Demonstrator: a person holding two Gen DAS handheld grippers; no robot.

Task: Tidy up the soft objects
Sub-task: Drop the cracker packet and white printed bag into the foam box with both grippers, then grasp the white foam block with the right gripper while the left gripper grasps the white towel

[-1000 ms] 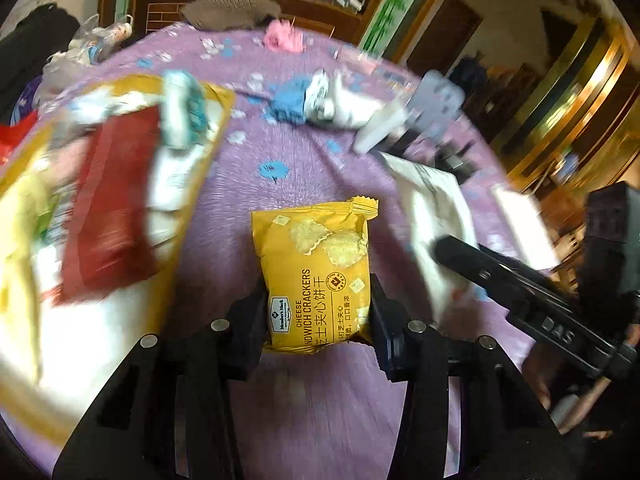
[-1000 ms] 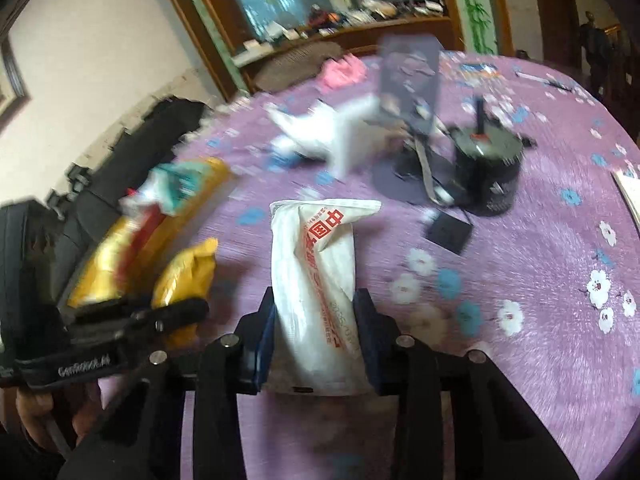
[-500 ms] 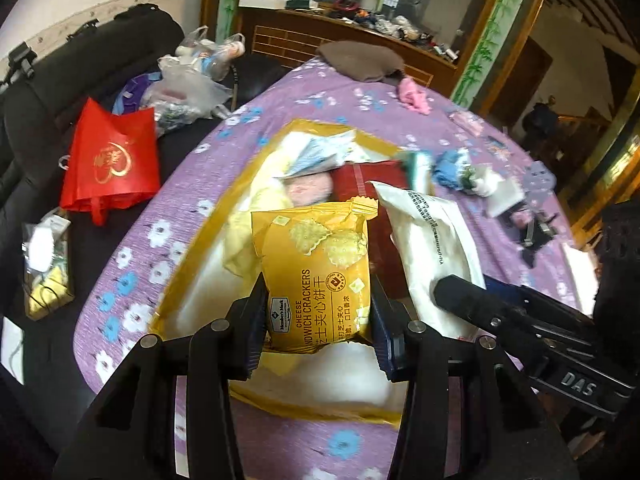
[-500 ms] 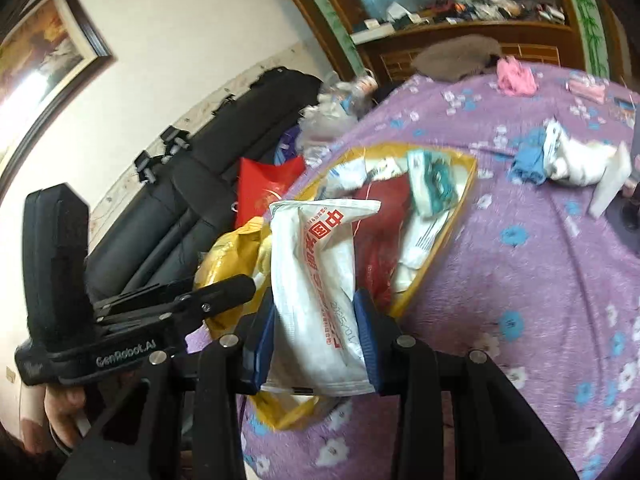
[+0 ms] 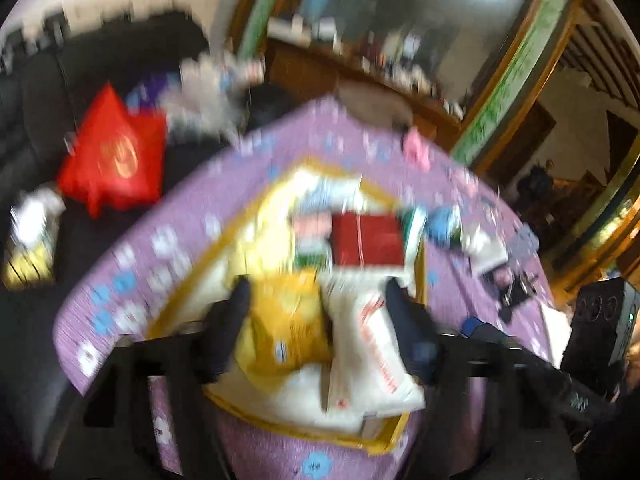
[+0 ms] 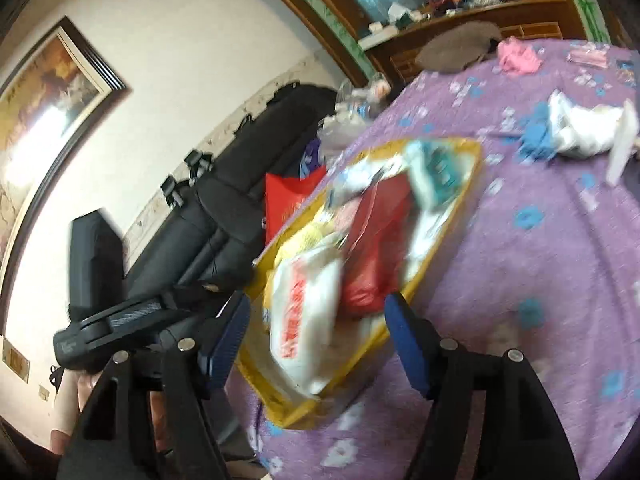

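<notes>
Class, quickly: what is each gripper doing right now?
Left gripper: jaws opening, yellow cracker packet released between them.
Right gripper: jaws opening, white packet let go.

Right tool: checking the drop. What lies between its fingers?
In the right wrist view, the white packet lies loose in the yellow bag, between the right tool's opening fingers.

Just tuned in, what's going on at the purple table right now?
A person with two handheld grippers is dropping soft packets into the yellow tray. The left gripper is opening over the yellow cracker packet, pads clear of it. The right gripper is opening too, and the white pouch lies in the tray beside a red packet.
</notes>
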